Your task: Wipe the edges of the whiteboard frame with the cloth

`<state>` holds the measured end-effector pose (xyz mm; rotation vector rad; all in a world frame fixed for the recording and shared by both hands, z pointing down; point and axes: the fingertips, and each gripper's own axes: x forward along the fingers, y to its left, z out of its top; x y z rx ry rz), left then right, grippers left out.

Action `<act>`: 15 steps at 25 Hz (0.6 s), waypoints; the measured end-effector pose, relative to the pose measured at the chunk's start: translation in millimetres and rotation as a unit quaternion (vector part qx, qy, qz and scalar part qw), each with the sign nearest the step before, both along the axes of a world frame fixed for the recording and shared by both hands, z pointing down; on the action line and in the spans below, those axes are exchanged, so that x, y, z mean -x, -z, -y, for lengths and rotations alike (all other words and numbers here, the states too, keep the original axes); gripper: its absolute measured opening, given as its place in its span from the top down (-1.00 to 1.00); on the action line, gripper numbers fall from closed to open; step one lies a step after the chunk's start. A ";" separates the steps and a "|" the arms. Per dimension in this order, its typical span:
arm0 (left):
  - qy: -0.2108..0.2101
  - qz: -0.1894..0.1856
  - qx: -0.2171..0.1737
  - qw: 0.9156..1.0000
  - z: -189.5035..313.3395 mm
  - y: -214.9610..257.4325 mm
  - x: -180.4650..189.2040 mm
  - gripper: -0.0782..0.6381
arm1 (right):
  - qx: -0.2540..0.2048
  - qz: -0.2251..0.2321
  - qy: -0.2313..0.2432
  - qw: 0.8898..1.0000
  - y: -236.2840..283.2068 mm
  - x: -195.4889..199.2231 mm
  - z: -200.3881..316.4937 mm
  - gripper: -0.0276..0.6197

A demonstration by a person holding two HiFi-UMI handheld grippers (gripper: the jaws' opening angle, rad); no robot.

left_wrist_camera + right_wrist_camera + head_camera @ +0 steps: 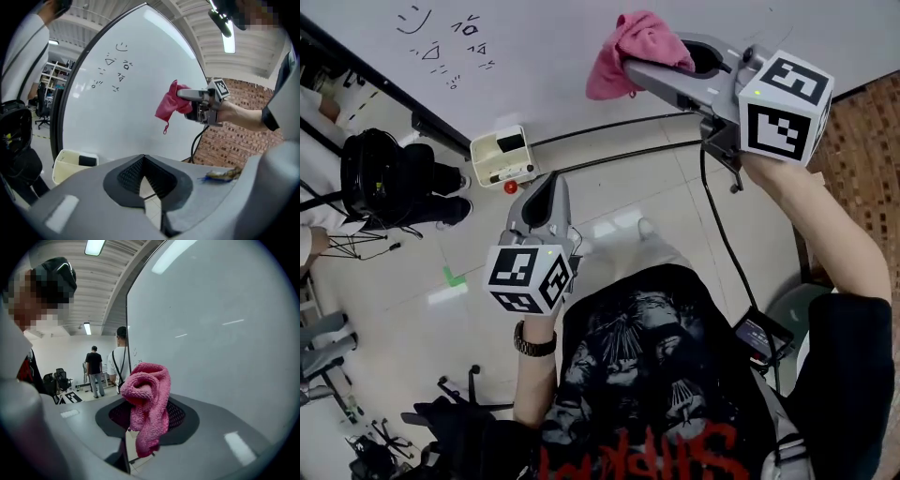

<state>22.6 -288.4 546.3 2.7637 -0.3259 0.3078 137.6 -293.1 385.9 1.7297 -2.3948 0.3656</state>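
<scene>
The whiteboard (pixel 553 66) fills the top of the head view, with its dark frame edge (pixel 366 70) running diagonally at the left. My right gripper (pixel 628 64) is raised in front of the board's white face and is shut on a pink cloth (pixel 633 42) that bunches over its tips. The right gripper view shows the cloth (pixel 150 404) hanging between the jaws beside the whiteboard (pixel 215 333). I cannot tell whether cloth and board touch. My left gripper (pixel 551 180) is lower and shut, holding nothing. It points at the board's bottom, and its own view shows the frame (pixel 63 108) and the cloth (pixel 171 105).
A white tray with an eraser (pixel 502 155) hangs at the board's lower corner. Marker doodles (pixel 450 47) sit near the left frame. A black bag on a chair (pixel 380 178) stands to the left, and a brick wall (pixel 862 131) to the right. A cable (pixel 722 234) dangles from my right gripper. Two people (pixel 96 369) stand far off.
</scene>
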 end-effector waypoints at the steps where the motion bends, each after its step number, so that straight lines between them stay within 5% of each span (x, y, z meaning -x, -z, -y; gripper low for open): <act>1: -0.004 -0.001 -0.008 1.000 -2.9 6.8 -4.1 0.77 | -0.004 -0.007 -0.009 1.000 -6.1 -4.7 -6.8 0.52; 8: -0.007 -0.020 -0.062 0.998 -62.7 60.4 -59.3 0.77 | -0.054 -0.143 -0.033 0.988 -38.3 -20.7 -75.9 0.52; 15: 0.035 -0.016 -0.064 0.997 -168.9 84.8 -116.5 0.77 | -0.070 -0.155 -0.010 0.985 -47.9 -46.7 -179.1 0.53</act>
